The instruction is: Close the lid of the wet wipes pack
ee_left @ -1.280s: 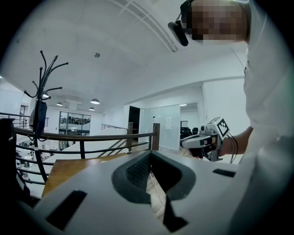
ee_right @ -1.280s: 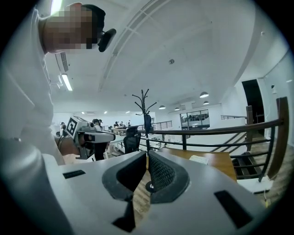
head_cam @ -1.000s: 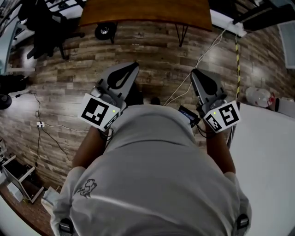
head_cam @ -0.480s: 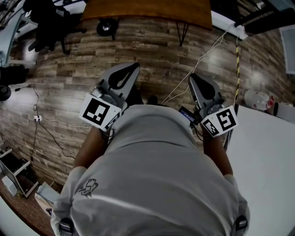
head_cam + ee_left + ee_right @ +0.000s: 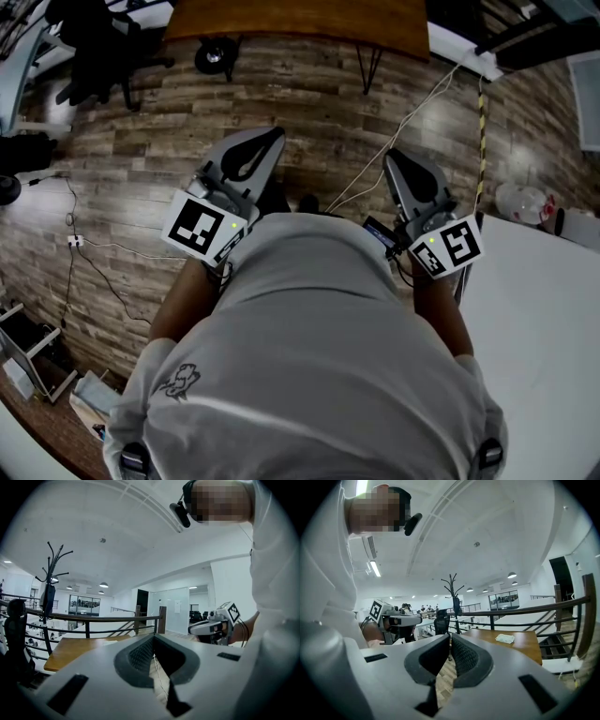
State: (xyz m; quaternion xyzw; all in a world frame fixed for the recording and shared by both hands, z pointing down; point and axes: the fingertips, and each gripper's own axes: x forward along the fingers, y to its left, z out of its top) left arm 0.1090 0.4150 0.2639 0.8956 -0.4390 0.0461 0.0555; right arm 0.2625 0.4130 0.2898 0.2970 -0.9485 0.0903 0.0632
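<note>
A pale flat pack (image 5: 505, 638), which may be the wet wipes pack, lies on the brown wooden table (image 5: 520, 641) in the right gripper view, well ahead of the jaws. It does not show in the head view. My left gripper (image 5: 272, 134) and right gripper (image 5: 394, 155) are held side by side in front of the person's chest, over the wooden floor. Both point toward the brown table (image 5: 300, 23). The left gripper (image 5: 153, 637) has its tips together and holds nothing. The right gripper (image 5: 450, 635) is also shut and empty.
A white table (image 5: 544, 319) stands at the right. Cables (image 5: 412, 108) run across the plank floor, and an office chair base (image 5: 214, 58) sits by the brown table. A railing (image 5: 520, 611) and a coat rack (image 5: 452, 590) stand beyond it.
The right gripper has shifted slightly to the left in the head view. The left gripper has stayed in place. Both remain shut.
</note>
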